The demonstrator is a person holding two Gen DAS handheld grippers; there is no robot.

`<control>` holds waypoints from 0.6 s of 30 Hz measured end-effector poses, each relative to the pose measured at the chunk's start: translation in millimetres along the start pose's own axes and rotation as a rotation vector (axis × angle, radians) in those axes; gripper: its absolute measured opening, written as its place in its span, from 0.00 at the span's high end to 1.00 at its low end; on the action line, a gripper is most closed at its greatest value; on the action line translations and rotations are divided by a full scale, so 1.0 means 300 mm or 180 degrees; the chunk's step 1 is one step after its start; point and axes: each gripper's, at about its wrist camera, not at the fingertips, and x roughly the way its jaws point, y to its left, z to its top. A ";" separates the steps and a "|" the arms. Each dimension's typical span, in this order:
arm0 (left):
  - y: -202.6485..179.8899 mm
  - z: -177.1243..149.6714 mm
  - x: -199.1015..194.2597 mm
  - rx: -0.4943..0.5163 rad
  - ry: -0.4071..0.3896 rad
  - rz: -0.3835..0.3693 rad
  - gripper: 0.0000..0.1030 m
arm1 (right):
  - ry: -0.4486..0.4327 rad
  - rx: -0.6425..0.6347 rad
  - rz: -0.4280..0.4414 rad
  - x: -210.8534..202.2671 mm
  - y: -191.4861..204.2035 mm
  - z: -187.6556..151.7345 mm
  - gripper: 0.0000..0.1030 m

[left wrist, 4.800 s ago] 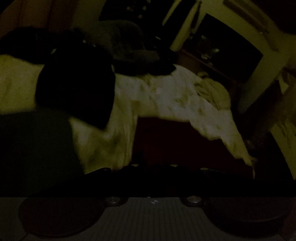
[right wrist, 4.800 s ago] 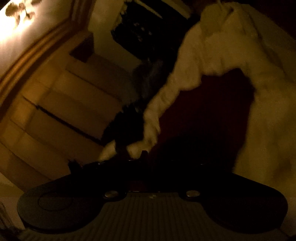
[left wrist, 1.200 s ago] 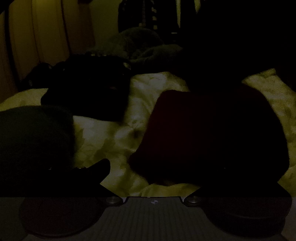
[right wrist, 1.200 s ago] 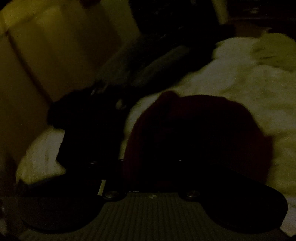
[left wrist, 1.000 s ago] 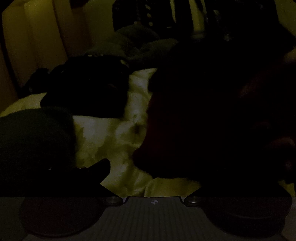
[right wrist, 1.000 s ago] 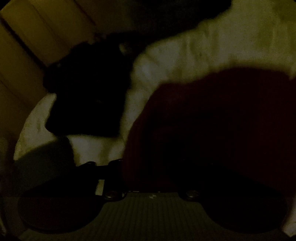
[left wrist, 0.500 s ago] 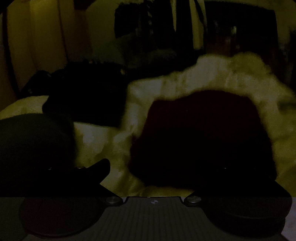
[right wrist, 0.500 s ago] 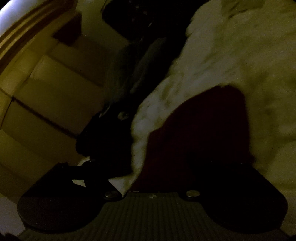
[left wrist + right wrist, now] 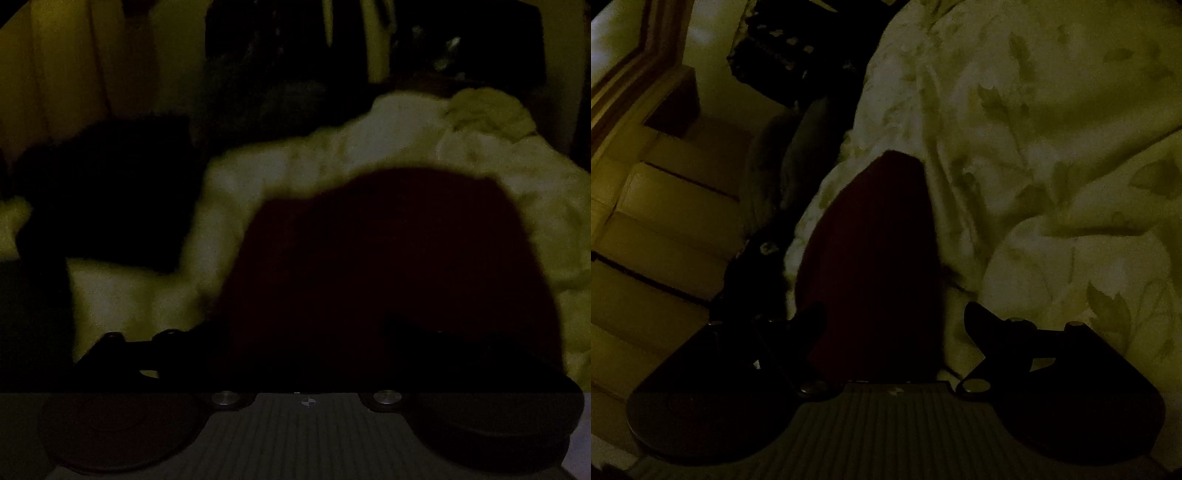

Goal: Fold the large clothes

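At the far left of the left wrist view a black garment (image 9: 107, 192) lies in a heap on the bed (image 9: 369, 140), with the pale leaf-print cover showing between it and the dark red garment (image 9: 391, 266), which spreads as a wide, low mound across the middle and near right. Compared with a second ago, when the red cloth rose high and blocked most of this view, it has dropped back onto the cover and its outline is broad and rounded again; half a second ago the right wrist view had it as a wider patch, and now it is a narrow folded strip. This suggests one fold has just been laid and the piece is set down. The left gripper (image 9: 306, 332) sits at the near edge of the red cloth, but it is too dark to tell whether its fingers are clenched or apart. In the right wrist view the dark red garment (image 9: 875, 258) runs near to far, its long axis pointing away toward a rounded far end, slightly tilted right. The right gripper (image 9: 894, 317) has its fingers (image 9: 979, 321) spread wide, released, one each side of the strip's near end.
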 end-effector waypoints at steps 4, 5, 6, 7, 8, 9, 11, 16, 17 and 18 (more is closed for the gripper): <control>0.097 -0.030 0.065 -0.0568 0.0192 -0.0332 0.00 | 0.0026 0.0117 0.0005 0.010 -0.033 0.000 0.15; 0.094 -0.030 0.064 -0.0542 0.0175 -0.0338 0.00 | 0.0033 0.0131 -0.0017 0.016 -0.037 -0.002 0.15; 0.088 -0.033 0.060 -0.0517 0.0141 -0.0332 0.00 | 0.0041 0.0126 -0.0027 0.024 -0.034 -0.003 0.15; 0.085 -0.036 0.053 -0.0506 0.0103 -0.0324 0.00 | 0.0056 0.0105 -0.0027 0.027 -0.030 -0.007 0.15; 0.086 -0.038 0.041 -0.0512 0.0053 -0.0343 0.00 | 0.0064 0.0082 -0.0023 0.030 -0.026 -0.010 0.15; 0.094 -0.036 0.028 -0.0531 -0.0002 -0.0365 0.00 | 0.0061 0.0051 -0.0019 0.029 -0.019 -0.015 0.15; 0.122 -0.035 -0.021 -0.0655 -0.0188 -0.0387 0.00 | 0.0035 -0.0013 -0.0001 0.027 -0.008 -0.023 0.15; 0.250 -0.018 -0.064 -0.1385 -0.0522 -0.0495 0.00 | -0.0030 -0.0149 0.0175 0.027 0.024 -0.027 0.15; 0.265 -0.011 -0.038 -0.1486 -0.0422 -0.0449 0.00 | -0.0032 -0.0171 0.0232 0.037 0.029 -0.027 0.15; 0.269 -0.003 -0.010 -0.1526 -0.0299 -0.0368 0.00 | -0.0027 -0.0190 0.0276 0.051 0.037 -0.029 0.15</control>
